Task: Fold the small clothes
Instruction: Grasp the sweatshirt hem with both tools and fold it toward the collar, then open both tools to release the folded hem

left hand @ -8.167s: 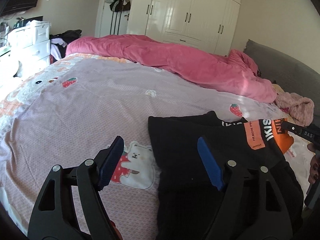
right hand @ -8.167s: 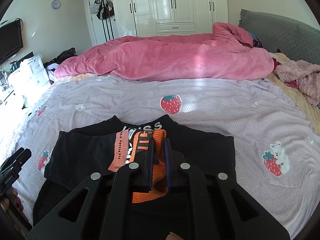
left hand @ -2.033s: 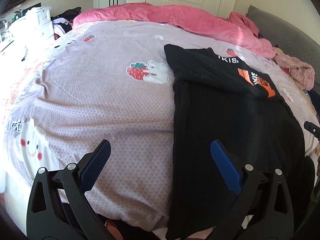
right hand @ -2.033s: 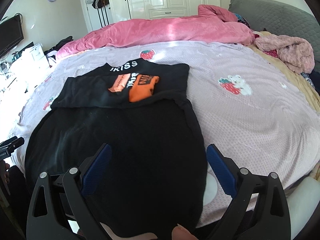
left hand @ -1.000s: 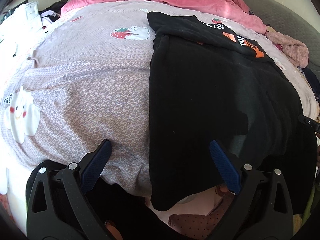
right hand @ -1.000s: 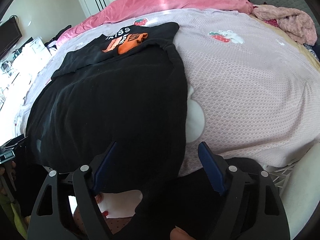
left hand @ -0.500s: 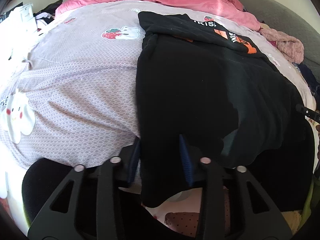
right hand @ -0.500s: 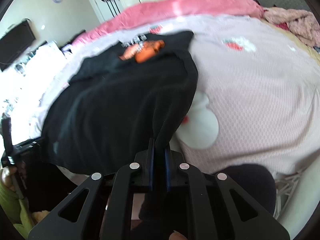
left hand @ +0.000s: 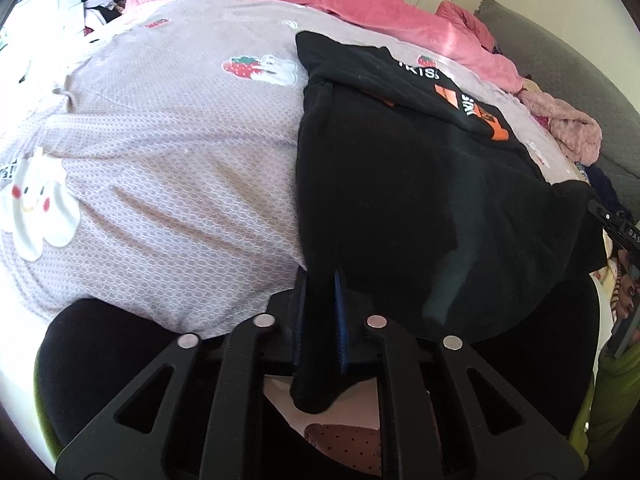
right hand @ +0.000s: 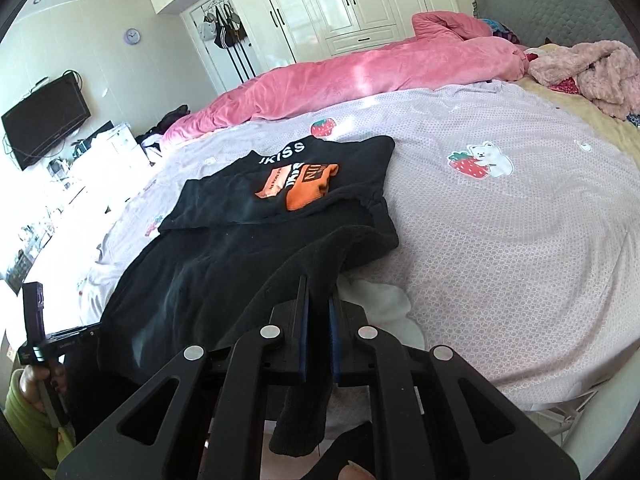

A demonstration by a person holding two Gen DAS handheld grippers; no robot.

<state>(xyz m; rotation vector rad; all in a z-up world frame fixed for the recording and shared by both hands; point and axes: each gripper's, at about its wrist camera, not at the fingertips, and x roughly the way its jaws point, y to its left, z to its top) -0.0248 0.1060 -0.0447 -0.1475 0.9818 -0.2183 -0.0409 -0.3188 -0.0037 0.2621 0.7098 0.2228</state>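
Both grippers, spread wide a second ago, now pinch the top's [right hand: 240, 248] near hem at the bed [right hand: 520, 240] edge — left gripper [left hand: 320, 280] closing, right gripper [right hand: 318, 292] clamped, lifting its corner — fold can begin.

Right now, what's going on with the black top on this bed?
A person is folding a black top laid out on the lilac bedsheet, a handheld gripper in each hand. The left gripper, its jaws closing, pinches one near corner of the hem. The right gripper is shut on the other near corner and has it lifted off the sheet. The upper part, with the orange patches, already lies folded down over the body. The bottom half is not yet folded up.
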